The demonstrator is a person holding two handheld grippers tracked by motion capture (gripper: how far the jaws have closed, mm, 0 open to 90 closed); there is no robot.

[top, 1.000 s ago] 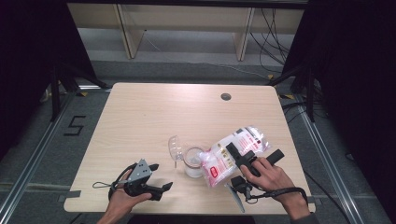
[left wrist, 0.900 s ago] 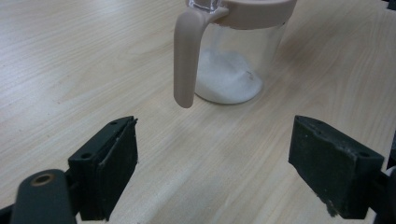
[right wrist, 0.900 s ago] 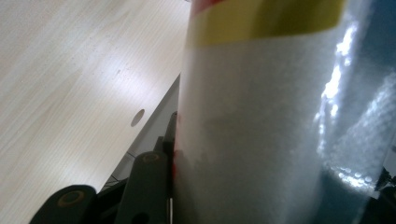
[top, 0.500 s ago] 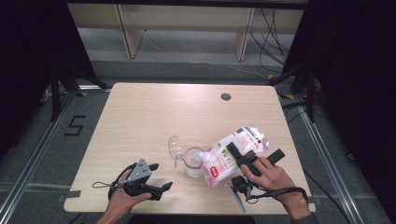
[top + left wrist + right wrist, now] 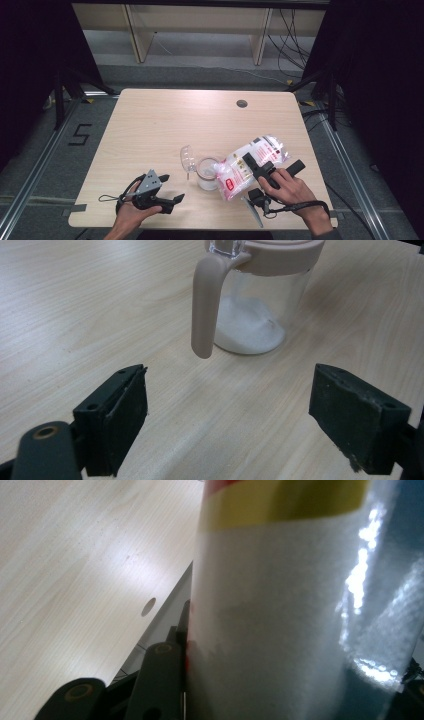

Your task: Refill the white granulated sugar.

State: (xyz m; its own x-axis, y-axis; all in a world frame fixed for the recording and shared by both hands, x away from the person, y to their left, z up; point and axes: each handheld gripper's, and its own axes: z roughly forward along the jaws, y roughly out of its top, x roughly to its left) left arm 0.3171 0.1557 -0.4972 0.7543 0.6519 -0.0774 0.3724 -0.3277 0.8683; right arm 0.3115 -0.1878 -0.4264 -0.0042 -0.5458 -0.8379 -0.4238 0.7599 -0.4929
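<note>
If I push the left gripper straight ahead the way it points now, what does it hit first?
Most likely the glass jar: its pink handle hangs ahead of the open left gripper, slightly left of centre, with bare table between. Depth is hard to judge.

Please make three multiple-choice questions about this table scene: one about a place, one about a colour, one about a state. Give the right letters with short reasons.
1. Where is the bag in relation to the jar?
A. Tilted toward the jar from the person's right
B. Flat at the table's far edge
C. Under the jar

2. What colour are the jar's rim and handle?
A. Blue
B. Pale pink
C. Black

3. In what state is the left gripper?
A. Shut on the jar handle
B. Shut on the bag
C. Open, holding nothing

Answers:
1 A: the high view shows the right gripper holding the bag, slanted toward the jar.
2 B: the left gripper view shows both pale pink.
3 C: its jaws stand wide apart with bare table between.
</note>
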